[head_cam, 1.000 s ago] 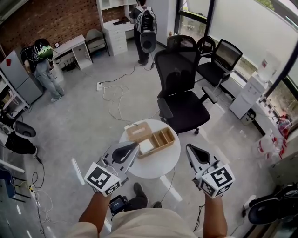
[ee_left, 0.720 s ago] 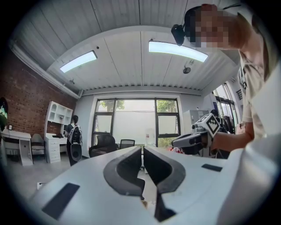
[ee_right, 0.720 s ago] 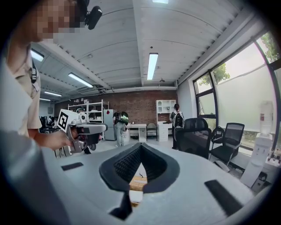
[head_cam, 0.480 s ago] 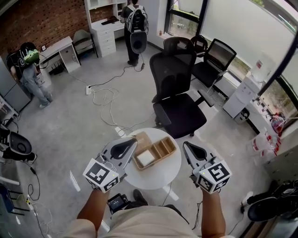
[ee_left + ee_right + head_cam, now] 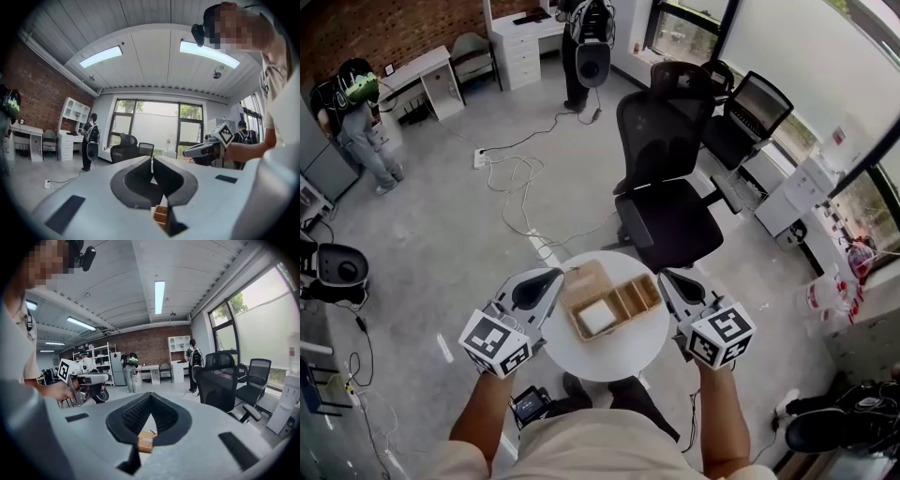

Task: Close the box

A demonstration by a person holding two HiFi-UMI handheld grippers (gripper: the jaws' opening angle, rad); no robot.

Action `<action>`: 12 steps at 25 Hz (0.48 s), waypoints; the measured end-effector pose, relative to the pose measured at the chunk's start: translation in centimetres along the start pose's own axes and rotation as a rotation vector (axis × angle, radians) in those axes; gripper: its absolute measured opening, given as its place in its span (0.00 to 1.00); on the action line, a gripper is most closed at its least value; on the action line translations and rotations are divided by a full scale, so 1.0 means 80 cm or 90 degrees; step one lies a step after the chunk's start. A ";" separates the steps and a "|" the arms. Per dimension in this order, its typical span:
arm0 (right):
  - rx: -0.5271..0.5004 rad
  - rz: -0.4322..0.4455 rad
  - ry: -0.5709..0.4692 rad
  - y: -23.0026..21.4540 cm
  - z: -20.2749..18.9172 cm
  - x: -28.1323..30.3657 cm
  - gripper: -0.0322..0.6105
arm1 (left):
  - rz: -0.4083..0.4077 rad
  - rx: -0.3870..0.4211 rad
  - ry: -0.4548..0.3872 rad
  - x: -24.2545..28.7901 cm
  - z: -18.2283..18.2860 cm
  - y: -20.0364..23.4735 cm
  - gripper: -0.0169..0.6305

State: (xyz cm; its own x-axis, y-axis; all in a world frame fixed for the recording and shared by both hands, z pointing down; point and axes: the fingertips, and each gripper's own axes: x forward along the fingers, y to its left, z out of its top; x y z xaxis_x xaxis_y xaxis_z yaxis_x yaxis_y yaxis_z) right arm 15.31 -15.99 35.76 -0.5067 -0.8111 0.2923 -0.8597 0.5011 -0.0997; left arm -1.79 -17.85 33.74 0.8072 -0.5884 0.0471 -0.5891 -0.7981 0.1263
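Note:
An open wooden box [image 5: 614,302] sits on a small round white table [image 5: 609,361]. Its lid [image 5: 584,278] is folded back toward the far left, and a white block [image 5: 597,317] lies in one compartment. My left gripper [image 5: 551,276] is shut and empty, level, just left of the lid. My right gripper [image 5: 664,277] is also shut and empty, just right of the box. A sliver of the box [image 5: 161,214] shows under the shut left gripper [image 5: 152,161] in the left gripper view. Under the right gripper [image 5: 150,397], the box [image 5: 146,442] shows as well.
A black office chair [image 5: 670,202] stands right behind the table, with more chairs [image 5: 750,112] by the windows. Cables [image 5: 520,183] trail over the grey floor at the left. Two people [image 5: 356,122] stand far back near white desks [image 5: 422,84].
Both grippers have come forward and a little lower, from short of the table to either side of the box. Their jaws stay shut.

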 end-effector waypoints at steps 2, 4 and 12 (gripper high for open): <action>0.008 0.021 0.009 -0.007 -0.008 0.025 0.04 | 0.024 -0.001 0.007 -0.001 -0.012 0.019 0.05; 0.015 0.044 0.023 -0.016 -0.020 0.047 0.04 | 0.052 -0.013 0.015 0.000 -0.022 0.034 0.05; 0.051 0.117 0.088 -0.050 -0.073 0.124 0.04 | 0.117 -0.075 0.053 0.014 -0.081 0.077 0.05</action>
State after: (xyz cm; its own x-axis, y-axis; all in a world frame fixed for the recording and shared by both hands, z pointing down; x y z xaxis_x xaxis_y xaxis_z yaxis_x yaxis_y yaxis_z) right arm 14.13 -24.32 44.60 -0.6457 -0.6573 0.3886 -0.7594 0.6061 -0.2366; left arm -4.27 -22.57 40.97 0.6898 -0.7058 0.1611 -0.7221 -0.6548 0.2232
